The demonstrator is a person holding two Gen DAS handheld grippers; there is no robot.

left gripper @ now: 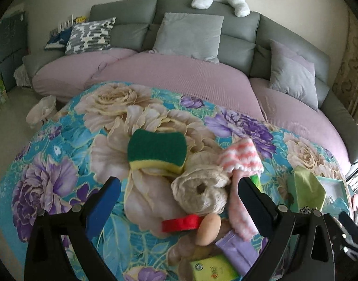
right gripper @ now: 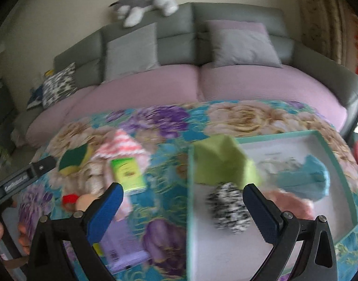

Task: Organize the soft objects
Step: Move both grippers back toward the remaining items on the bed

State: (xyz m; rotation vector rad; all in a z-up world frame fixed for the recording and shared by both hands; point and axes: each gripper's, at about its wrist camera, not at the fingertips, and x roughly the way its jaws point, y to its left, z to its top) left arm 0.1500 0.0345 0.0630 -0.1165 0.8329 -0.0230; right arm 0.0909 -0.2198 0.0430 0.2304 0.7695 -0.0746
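two grippers: left gripper [left gripper: 179, 195] and right gripper [right gripper: 182, 205], both spread wide, nothing between the pads
sponge [left gripper: 157, 149]: green face up, yellow layer toward camera, long axis left-right, flat on floral cloth [left gripper: 50, 164]
beige roll [left gripper: 200, 193]: just right of sponge, hole facing camera
striped cloth [left gripper: 241, 158]: draped, touching roll
tray [right gripper: 190, 210]: holds green cloth [right gripper: 223, 164], speckled ball [right gripper: 229, 207], blue cloth [right gripper: 312, 178]

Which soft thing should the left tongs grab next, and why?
Probably the beige scrunchie. The left tongs are open and empty, and it lies right between their tips on the floral cloth. The tray already holds a green cloth and other soft things, so lowering onto the scrunchie and closing looks like the shortest step.
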